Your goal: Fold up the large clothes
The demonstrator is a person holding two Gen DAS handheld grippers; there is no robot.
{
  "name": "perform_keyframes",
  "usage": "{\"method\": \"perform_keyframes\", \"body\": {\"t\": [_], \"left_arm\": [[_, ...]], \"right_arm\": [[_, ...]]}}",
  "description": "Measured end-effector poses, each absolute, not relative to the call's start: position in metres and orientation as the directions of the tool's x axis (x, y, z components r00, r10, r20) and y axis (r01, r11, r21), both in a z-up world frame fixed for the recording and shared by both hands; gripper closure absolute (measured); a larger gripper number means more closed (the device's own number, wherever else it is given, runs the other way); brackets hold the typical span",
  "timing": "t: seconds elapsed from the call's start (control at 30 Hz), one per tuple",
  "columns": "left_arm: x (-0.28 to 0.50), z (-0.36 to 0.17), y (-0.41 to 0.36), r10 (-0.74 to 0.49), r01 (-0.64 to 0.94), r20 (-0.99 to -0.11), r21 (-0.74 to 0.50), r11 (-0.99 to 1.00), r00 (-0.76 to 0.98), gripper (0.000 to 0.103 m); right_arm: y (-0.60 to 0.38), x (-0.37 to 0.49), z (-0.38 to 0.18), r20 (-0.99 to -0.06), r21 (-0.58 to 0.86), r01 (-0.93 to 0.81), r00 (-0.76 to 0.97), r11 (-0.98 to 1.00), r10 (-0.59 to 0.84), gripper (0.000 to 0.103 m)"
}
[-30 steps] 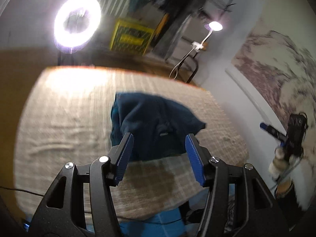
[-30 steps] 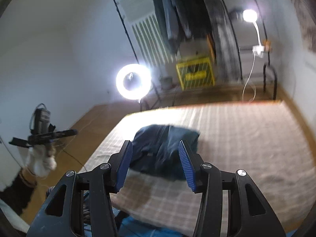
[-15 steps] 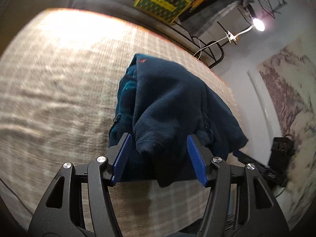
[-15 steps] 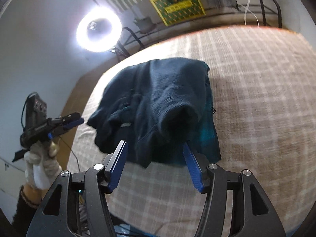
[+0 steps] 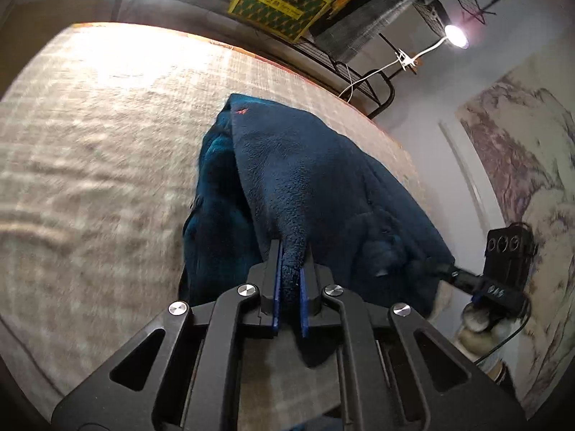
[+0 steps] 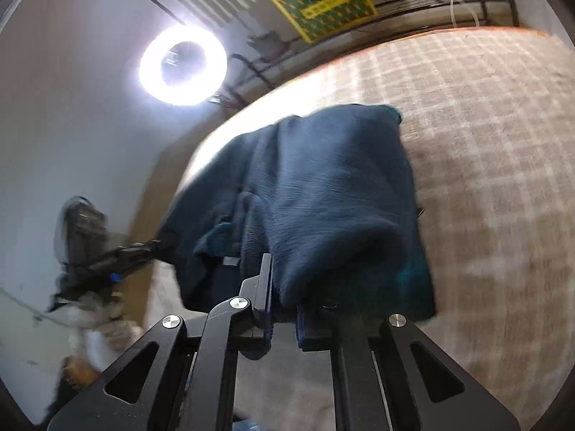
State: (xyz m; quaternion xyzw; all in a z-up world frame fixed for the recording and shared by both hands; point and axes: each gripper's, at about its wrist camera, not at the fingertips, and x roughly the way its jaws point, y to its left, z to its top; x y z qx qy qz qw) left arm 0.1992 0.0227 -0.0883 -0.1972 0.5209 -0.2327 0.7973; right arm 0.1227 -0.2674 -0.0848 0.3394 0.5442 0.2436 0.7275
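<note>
Pinching nubby navy fleece jacket [image 5: 309, 179], left hand-held gripper [image 5: 289, 283], right hand-held gripper [image 6: 284, 309] likewise, checked woven bedcover [image 5: 90, 165]

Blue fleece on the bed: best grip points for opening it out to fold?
The near hem of the fleece, approached from the bed's near edge. It lies bunched, near folds raised. Left gripper and right gripper both pinch them.

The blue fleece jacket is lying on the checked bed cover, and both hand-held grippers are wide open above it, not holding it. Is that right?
Not quite. The blue fleece jacket does lie on the checked bed cover, but neither gripper is open. The left wrist view shows the left hand-held gripper shut on a fold of the fleece, and the right wrist view shows the right hand-held gripper pinching the jacket's near edge too.
</note>
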Motion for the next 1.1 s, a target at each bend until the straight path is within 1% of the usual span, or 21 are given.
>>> {"method": "perform_keyframes", "body": {"t": [0.03,0.1,0.13,0.2,0.23,0.3,0.33,0.4,0.43,0.5,0.53,0.57,0.67,0.73,0.8,0.87,0.9,0.93,1.0,1.07,1.1], "left_arm": [[0.190,-0.092,0.024,-0.562,0.169,-0.752,-0.539,0.825,0.345,0.097],[0.182,-0.114,0.022,-0.528,0.158,-0.792,-0.505,0.849,0.307,0.097],[0.182,-0.129,0.019,-0.500,0.141,-0.818,-0.480,0.866,0.285,0.097],[0.183,-0.148,0.017,-0.486,0.119,-0.836,-0.471,0.874,0.256,0.097],[0.184,-0.151,0.013,-0.469,0.129,-0.843,-0.451,0.883,0.265,0.097],[0.183,-0.146,0.005,-0.429,0.179,-0.852,-0.391,0.903,0.299,0.097],[0.181,-0.141,0.003,-0.420,0.191,-0.852,-0.376,0.907,0.312,0.097],[0.179,-0.136,0.004,-0.415,0.188,-0.854,-0.373,0.909,0.312,0.093],[0.176,-0.134,0.005,-0.413,0.184,-0.856,-0.372,0.910,0.311,0.092],[0.169,-0.124,0.008,-0.421,0.196,-0.855,-0.376,0.906,0.303,0.092],[0.164,-0.117,0.013,-0.429,0.204,-0.850,-0.382,0.902,0.305,0.091],[0.160,-0.110,0.018,-0.434,0.206,-0.844,-0.385,0.900,0.317,0.088],[0.154,-0.080,0.029,-0.460,0.208,-0.800,-0.410,0.888,0.385,0.087],[0.158,-0.058,0.027,-0.444,0.228,-0.773,-0.380,0.896,0.454,0.087],[0.169,-0.045,0.020,-0.411,0.235,-0.759,-0.338,0.912,0.505,0.087],[0.188,-0.041,0.008,-0.391,0.235,-0.752,-0.313,0.920,0.531,0.087],[0.200,-0.041,-0.003,-0.347,0.230,-0.754,-0.261,0.937,0.558,0.087],[0.214,-0.043,-0.013,-0.327,0.225,-0.756,-0.240,0.944,0.567,0.087],[0.237,-0.055,-0.028,-0.312,0.215,-0.769,-0.229,0.949,0.558,0.087],[0.250,-0.068,-0.033,-0.319,0.206,-0.772,-0.245,0.947,0.549,0.087],[0.256,-0.076,-0.036,-0.308,0.202,-0.778,-0.234,0.951,0.547,0.087]], "right_arm": [[-0.267,0.117,-0.085,-0.625,0.759,0.002,0.279,0.651,0.729,0.096],[-0.260,0.111,-0.096,-0.659,0.732,-0.009,0.243,0.681,0.712,0.096],[-0.253,0.109,-0.111,-0.702,0.698,-0.001,0.200,0.716,0.684,0.096],[-0.239,0.111,-0.140,-0.780,0.619,0.012,0.123,0.785,0.614,0.096],[-0.232,0.113,-0.147,-0.807,0.583,-0.008,0.110,0.813,0.580,0.096],[-0.225,0.117,-0.146,-0.830,0.543,-0.043,0.126,0.839,0.544,0.096],[-0.224,0.118,-0.143,-0.830,0.540,-0.045,0.137,0.841,0.540,0.096],[-0.225,0.117,-0.136,-0.821,0.551,-0.054,0.141,0.833,0.553,0.096],[-0.227,0.115,-0.132,-0.814,0.564,-0.060,0.133,0.824,0.566,0.094],[-0.231,0.106,-0.120,-0.803,0.579,-0.070,0.121,0.812,0.583,0.086],[-0.234,0.100,-0.111,-0.796,0.587,-0.093,0.116,0.804,0.594,0.084],[-0.237,0.095,-0.103,-0.789,0.593,-0.112,0.116,0.797,0.603,0.084],[-0.249,0.080,-0.072,-0.721,0.650,-0.173,0.168,0.740,0.672,0.084],[-0.255,0.081,-0.049,-0.675,0.657,-0.215,0.259,0.723,0.691,0.084],[-0.258,0.094,-0.036,-0.646,0.641,-0.237,0.347,0.730,0.680,0.084],[-0.259,0.103,-0.036,-0.650,0.606,-0.219,0.418,0.765,0.635,0.084],[-0.258,0.116,-0.042,-0.665,0.581,-0.191,0.450,0.791,0.596,0.083],[-0.255,0.128,-0.051,-0.678,0.569,-0.166,0.459,0.805,0.574,0.083],[-0.251,0.152,-0.071,-0.703,0.553,-0.124,0.461,0.824,0.541,0.083],[-0.246,0.167,-0.083,-0.723,0.527,-0.112,0.462,0.842,0.514,0.083],[-0.241,0.175,-0.088,-0.733,0.505,-0.109,0.470,0.856,0.492,0.083]]}}
